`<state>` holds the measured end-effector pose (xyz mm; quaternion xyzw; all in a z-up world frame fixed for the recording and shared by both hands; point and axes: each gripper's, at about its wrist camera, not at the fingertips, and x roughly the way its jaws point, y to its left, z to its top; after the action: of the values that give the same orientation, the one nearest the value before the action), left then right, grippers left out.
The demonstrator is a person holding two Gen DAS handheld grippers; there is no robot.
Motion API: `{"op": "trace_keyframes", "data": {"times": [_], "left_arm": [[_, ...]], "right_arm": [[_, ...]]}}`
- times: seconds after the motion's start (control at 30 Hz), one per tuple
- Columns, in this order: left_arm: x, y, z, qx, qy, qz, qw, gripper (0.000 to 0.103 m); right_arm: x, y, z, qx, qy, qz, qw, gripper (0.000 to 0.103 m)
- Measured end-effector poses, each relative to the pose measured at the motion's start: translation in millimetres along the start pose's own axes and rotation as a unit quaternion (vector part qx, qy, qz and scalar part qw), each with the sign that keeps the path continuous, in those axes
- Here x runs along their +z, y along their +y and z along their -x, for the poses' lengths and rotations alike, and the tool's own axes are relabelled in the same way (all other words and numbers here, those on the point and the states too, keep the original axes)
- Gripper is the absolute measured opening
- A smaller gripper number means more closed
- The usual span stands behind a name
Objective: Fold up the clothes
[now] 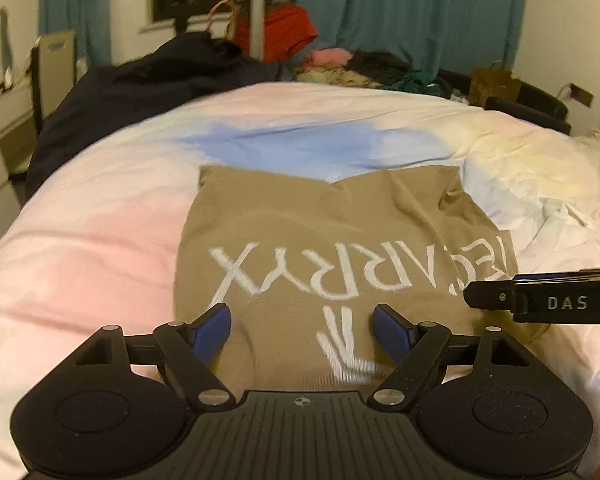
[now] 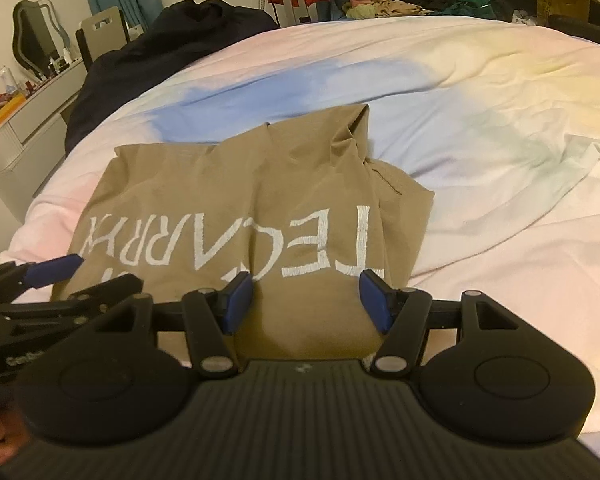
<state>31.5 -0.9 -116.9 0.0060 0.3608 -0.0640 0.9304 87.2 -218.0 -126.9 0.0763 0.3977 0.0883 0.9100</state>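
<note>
Tan T-shirt (image 1: 324, 240) lies partly folded on the bed, white lettering facing up and upside down from where the person stands. Sides look turned in; far edge bunched into a ridge, one corner sticking up.

Left claw (image 1: 302, 330) hangs over the near hem, blue pads spread wide, nothing between them. Right claw (image 2: 306, 300) sits just beside it over the same hem, jaws about half apart; cloth bulges up in the gap, but I cannot tell whether the pads press on it.

Judgement: next is likely taking the near hem and carrying it over to the far edge. To do it well, pinch both near corners through all layers, lift level together, and flatten that far ridge first or the fold will set crooked.

Bed cover (image 2: 480, 208) is soft, pastel, wrinkled on the right, so cloth may drag. Room: teal curtains (image 1: 400, 12), clothes pile (image 2: 400, 0) beyond, dresser with mirror (image 2: 32, 36) to the left.
</note>
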Motion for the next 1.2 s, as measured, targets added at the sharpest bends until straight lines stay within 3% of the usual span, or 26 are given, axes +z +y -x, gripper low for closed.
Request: {"op": "trace_keyframes", "data": {"times": [0.1,0.2,0.3,0.43,0.5,0.67,0.87,0.93,1.03,1.1,1.17,1.2], "left_arm": [[-1,10,18,-0.001,0.006,0.032,0.9995,0.078],[-7,23,38,-0.049,0.013,0.084,0.9952,0.078],[-18,34,43,-0.105,0.036,0.129,0.9855,0.079],[-25,48,22,-0.112,0.077,0.176,0.9749,0.078],[-24,57,6,-0.126,0.085,0.222,0.9633,0.077],[-25,75,-9,-0.160,0.068,0.305,0.9365,0.077],[-24,81,15,-0.219,-0.020,0.324,0.9202,0.072],[-23,83,14,-0.228,-0.024,0.334,0.9141,0.072],[-26,83,-6,-0.196,0.043,0.346,0.9167,0.065],[-33,84,-21,-0.178,0.092,0.361,0.9109,0.061],[-34,88,-23,-0.181,0.091,0.380,0.9025,0.060],[-31,88,-21,-0.183,0.083,0.381,0.9025,0.061]], "right_arm": [[0,-2,1,0.001,0.000,-0.004,1.000,0.062],[0,-2,2,-0.002,0.001,-0.004,1.000,0.062],[1,-1,2,-0.003,0.003,-0.006,1.000,0.062],[1,2,3,-0.009,0.002,-0.002,1.000,0.062],[1,1,2,-0.010,0.002,-0.001,1.000,0.062],[1,1,2,-0.010,0.002,-0.005,1.000,0.062],[2,-1,2,-0.012,0.001,-0.012,1.000,0.062],[2,-2,2,-0.011,0.000,-0.017,1.000,0.062],[2,-4,2,-0.009,0.002,-0.022,1.000,0.062],[2,-3,2,-0.010,0.002,-0.021,1.000,0.062],[2,-3,2,-0.011,0.003,-0.021,1.000,0.062],[2,-4,2,-0.011,0.003,-0.021,1.000,0.062]]}}
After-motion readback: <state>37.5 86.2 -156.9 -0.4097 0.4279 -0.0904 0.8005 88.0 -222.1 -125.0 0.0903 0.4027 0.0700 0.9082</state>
